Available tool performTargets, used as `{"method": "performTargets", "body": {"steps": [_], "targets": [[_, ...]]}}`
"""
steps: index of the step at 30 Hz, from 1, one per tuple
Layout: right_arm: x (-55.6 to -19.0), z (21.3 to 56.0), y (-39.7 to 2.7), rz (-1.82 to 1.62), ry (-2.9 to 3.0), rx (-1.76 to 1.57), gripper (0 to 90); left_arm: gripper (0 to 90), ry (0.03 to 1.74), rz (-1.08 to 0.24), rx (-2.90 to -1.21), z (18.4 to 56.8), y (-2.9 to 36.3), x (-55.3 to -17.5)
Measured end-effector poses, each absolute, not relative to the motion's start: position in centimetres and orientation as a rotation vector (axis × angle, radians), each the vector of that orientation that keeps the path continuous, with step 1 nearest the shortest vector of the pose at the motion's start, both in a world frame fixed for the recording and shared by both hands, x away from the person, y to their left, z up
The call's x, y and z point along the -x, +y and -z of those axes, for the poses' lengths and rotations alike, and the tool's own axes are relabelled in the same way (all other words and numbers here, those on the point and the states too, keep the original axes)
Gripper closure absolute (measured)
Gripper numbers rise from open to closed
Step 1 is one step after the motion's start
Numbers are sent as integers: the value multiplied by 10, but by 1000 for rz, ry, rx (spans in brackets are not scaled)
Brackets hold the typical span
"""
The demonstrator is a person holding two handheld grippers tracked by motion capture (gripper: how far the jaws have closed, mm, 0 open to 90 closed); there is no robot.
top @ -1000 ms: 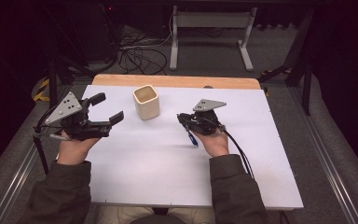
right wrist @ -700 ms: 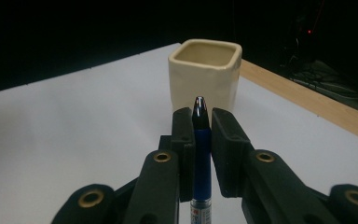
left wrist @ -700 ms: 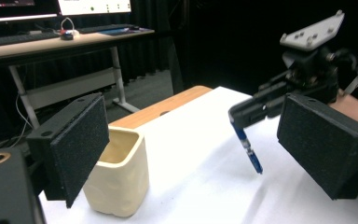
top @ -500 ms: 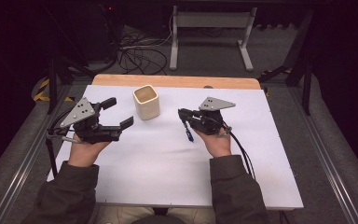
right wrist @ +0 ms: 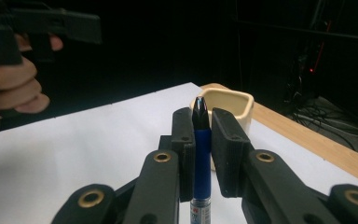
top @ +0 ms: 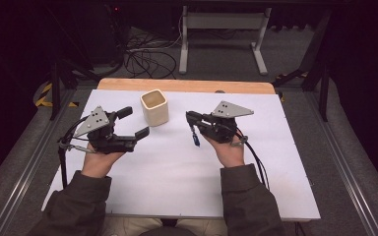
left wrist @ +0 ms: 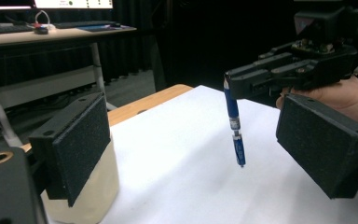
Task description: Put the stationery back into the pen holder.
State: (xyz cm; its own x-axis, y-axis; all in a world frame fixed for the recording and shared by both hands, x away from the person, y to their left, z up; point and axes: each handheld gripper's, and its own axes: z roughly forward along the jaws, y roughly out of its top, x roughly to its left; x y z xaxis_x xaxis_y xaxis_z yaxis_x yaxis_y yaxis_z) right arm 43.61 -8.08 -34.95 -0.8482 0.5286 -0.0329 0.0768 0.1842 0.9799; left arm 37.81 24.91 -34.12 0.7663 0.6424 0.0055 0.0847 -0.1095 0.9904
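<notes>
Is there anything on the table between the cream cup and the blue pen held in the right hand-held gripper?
No. In the high view, bare white table separates the cup from the pen in the right hand-held gripper.

Dark room, grey floor [top: 354,162], tangled cables [top: 145,56], white desk frame [top: 221,22]

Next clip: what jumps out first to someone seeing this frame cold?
The blue pen clamped in the right gripper, hanging point-down above the white table. Left of it stands a cream cup near the table's far edge. The left gripper hovers open beside the cup, holding nothing.
</notes>
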Motion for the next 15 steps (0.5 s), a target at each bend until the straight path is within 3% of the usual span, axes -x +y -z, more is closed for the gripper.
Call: {"method": "performTargets", "body": {"steps": [15], "targets": [[-422, 339, -70, -1793, 2072, -502, 803, 166, 545, -455, -1660, 363, 223, -380]]}}
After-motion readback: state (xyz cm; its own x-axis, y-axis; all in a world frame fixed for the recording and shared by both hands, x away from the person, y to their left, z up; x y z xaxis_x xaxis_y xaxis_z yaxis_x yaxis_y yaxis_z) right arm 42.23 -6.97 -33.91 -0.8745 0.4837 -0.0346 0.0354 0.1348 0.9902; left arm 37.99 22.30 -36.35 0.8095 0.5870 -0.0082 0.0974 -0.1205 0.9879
